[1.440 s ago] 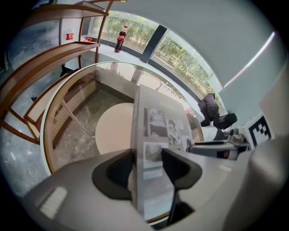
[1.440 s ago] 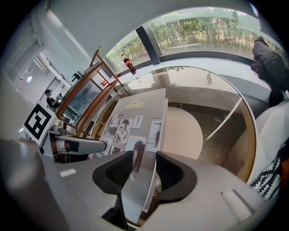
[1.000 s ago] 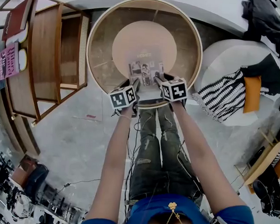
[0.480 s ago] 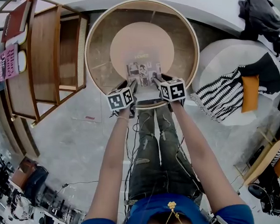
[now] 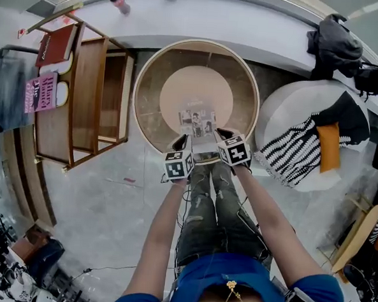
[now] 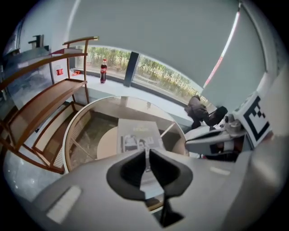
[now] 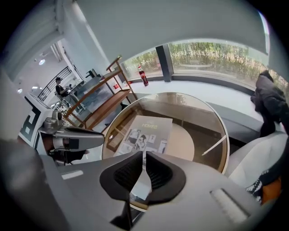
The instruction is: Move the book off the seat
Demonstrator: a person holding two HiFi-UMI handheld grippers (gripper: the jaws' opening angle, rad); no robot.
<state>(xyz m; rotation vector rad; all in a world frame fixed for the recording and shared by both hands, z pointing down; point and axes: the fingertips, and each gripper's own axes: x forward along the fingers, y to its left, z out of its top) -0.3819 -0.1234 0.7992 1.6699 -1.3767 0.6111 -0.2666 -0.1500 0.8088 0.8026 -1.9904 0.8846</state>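
Two claws (image 6: 145, 155) (image 7: 143, 158) closing on the book (image 5: 197, 122)

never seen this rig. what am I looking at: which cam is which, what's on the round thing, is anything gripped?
No robot arm: a person holds a two-jaw gripper in each hand. The top-down picture comes from a camera on the person's head. The other two come from cameras riding on each gripper, looking along its jaws. The marker cubes belong to the grippers. In front stands a round wood-rimmed seat with a clear top; a book with photos on its cover lies on it. The left gripper and right gripper are both closing their jaws on the book's near edge, which sits between the pads in each gripper view. Nearby: a wooden shelf to the left, a white pouf with a striped cloth to the right.
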